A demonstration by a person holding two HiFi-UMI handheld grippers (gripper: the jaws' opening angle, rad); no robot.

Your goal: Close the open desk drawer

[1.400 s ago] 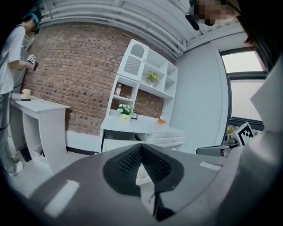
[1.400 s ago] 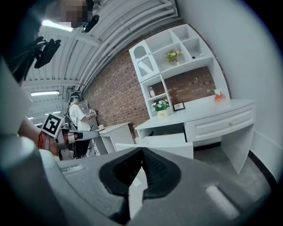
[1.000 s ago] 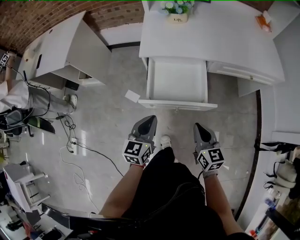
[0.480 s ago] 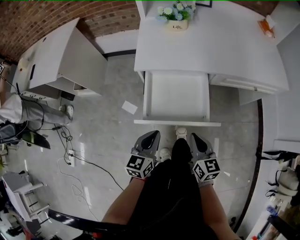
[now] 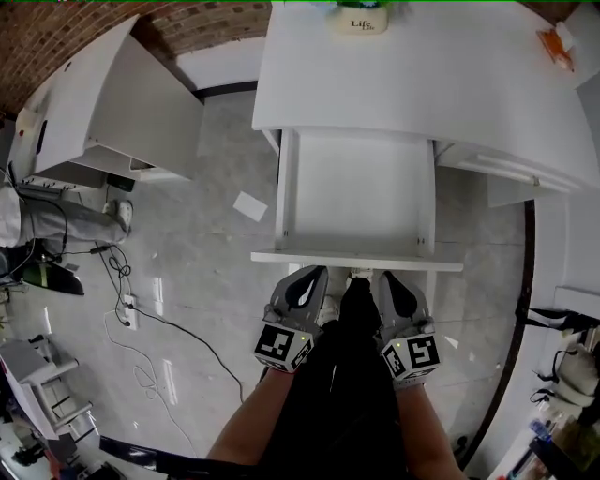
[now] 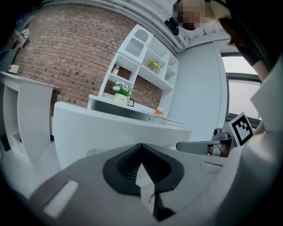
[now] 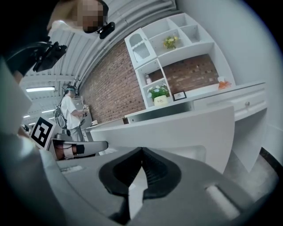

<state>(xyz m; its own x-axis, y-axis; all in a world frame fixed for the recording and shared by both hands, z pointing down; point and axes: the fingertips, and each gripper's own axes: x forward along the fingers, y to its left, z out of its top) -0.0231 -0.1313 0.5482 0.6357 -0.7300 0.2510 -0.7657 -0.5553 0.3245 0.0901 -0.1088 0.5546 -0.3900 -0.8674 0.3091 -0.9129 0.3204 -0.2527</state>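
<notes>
The white desk [image 5: 403,75] has its drawer [image 5: 356,192] pulled out, empty inside, with the front panel [image 5: 356,262] nearest me. My left gripper [image 5: 314,272] and right gripper [image 5: 384,275] are side by side just below that panel, tips pointing at it, both shut and holding nothing. Whether the tips touch the panel I cannot tell. The left gripper view has its jaws [image 6: 141,145] met in front of the broad white drawer front [image 6: 110,132]. Seen from the right gripper [image 7: 141,149], the same front [image 7: 177,128] fills the middle.
A flower pot [image 5: 359,21] and an orange item [image 5: 560,42] sit on the desk. A second white desk [image 5: 112,94] stands at the left. A paper sheet [image 5: 249,205] and cables [image 5: 150,309] lie on the floor. A person in white [image 7: 70,112] stands far off.
I have stepped toward the desk. Both grippers moved up to the drawer's front panel and drew closer together. The drawer stays pulled out.
</notes>
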